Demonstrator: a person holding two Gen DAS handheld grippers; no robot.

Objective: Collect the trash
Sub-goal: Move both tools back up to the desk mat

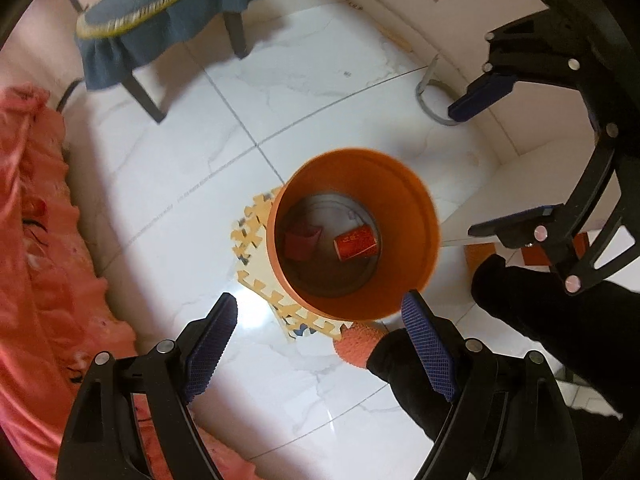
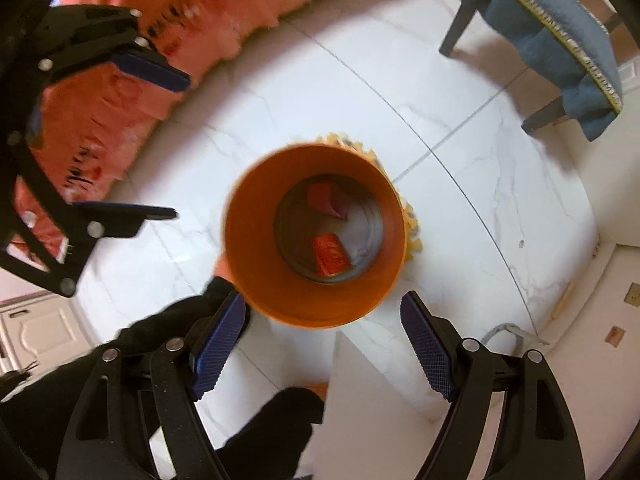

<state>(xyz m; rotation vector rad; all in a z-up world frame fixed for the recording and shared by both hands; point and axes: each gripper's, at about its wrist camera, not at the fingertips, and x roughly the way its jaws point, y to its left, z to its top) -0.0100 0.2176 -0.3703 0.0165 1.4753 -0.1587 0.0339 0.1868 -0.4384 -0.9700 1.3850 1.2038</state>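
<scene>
Your left gripper hangs above the floor with its jaws spread wide and nothing between them, looking straight down into the orange bin. The bin stands upright just ahead of your fingertips, its near rim lying between the two blue pads in the left wrist view without touching them. At the bottom of the bin lie a red paper cup on its side and a dark red crumpled piece beside it, a little apart. The bin sits on a yellow foam puzzle mat on the white tiled floor. Your right gripper is likewise spread open and empty, also held over the bin, whose near rim sits just ahead of its fingertips; in the left wrist view it shows at the upper right, well above the floor. A blue-covered chair stands further off, and a pink-orange bedspread runs along the left edge. Your black-trousered legs stand close beside the bin.
</scene>
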